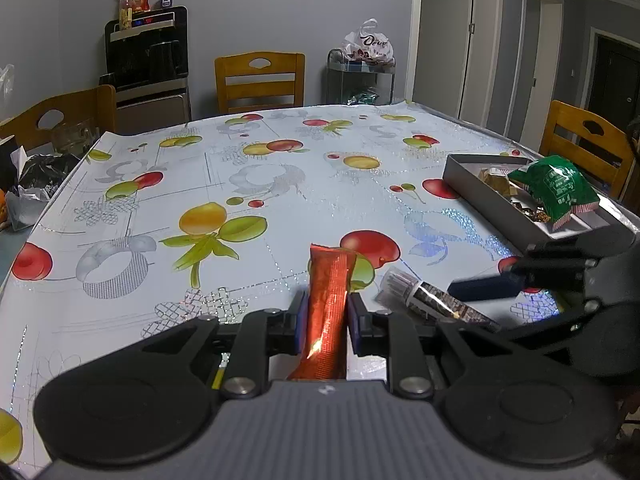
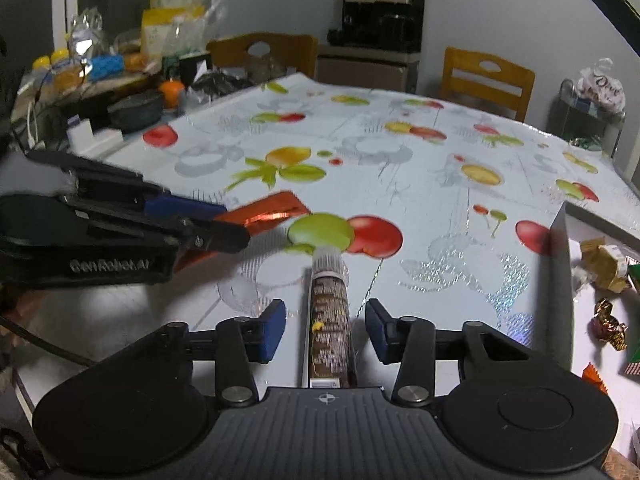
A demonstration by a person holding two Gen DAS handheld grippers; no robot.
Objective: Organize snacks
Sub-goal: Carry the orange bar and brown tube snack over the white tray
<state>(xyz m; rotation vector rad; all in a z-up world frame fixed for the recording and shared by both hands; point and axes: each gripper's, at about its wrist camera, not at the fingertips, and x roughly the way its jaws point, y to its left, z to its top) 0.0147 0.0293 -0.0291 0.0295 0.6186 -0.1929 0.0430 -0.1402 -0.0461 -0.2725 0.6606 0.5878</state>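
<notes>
Partly done: my left gripper (image 1: pixel 328 320) pinches the red stick packet (image 1: pixel 329 300), my right gripper (image 2: pixel 326 326) is spread around the brown tube (image 2: pixel 330 320) on the table, and the box (image 1: pixel 472 184) to my right holds several snacks

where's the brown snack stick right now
The brown snack stick lies on the table, centered between the open right gripper fingers, untouched, right of the red packet.
</notes>
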